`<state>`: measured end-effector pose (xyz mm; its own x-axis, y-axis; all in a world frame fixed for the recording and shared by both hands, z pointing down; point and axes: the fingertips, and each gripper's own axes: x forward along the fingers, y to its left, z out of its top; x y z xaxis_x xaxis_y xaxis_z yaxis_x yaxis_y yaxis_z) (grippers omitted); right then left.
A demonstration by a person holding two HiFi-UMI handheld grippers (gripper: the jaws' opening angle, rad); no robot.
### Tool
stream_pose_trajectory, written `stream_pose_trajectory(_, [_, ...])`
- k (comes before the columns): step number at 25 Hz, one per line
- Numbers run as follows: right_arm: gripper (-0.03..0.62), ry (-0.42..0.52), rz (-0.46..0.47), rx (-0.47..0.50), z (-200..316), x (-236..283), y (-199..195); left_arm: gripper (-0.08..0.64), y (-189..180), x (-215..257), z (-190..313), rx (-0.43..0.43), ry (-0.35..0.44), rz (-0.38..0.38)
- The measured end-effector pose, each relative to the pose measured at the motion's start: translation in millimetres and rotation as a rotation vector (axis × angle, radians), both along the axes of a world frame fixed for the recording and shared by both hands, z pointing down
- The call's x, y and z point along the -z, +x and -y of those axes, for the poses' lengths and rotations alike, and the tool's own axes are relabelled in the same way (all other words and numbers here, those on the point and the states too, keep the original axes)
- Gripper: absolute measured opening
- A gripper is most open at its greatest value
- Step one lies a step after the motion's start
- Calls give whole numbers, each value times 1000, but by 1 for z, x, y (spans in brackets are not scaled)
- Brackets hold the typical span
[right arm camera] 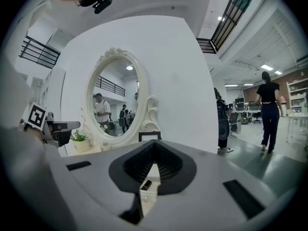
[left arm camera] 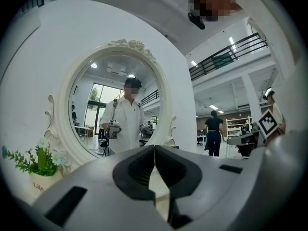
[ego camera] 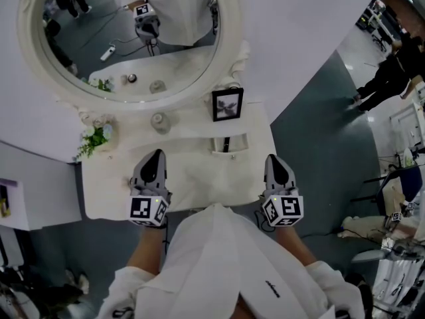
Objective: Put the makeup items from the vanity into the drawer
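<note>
Nearest: left gripper and right gripper, level with each other and well apart, both over the front part of the white worktop.

Left gripper fingers: closed together, nothing held.

Right gripper fingers: closed together, nothing held.

Beyond the grippers, nearer the right one: shallow white tray on the worktop, with a slim dark makeup stick lying in it. Same stick visible low in the right gripper view, past the closed fingers.

Further back, left of the tray: small round jar.

Behind the tray: black picture frame, upright.

At the far left corner: small potted plant.

Farthest: oval white-framed mirror against the wall.
</note>
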<state>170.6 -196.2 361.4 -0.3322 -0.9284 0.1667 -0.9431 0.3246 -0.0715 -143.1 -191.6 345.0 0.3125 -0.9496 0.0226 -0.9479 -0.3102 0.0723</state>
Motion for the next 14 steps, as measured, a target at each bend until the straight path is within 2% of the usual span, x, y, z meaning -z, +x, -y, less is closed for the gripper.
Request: stream_pose_trajectory(14, [17, -7, -11, 3, 3, 2, -1, 28, 2, 2, 4, -9, -1, -8])
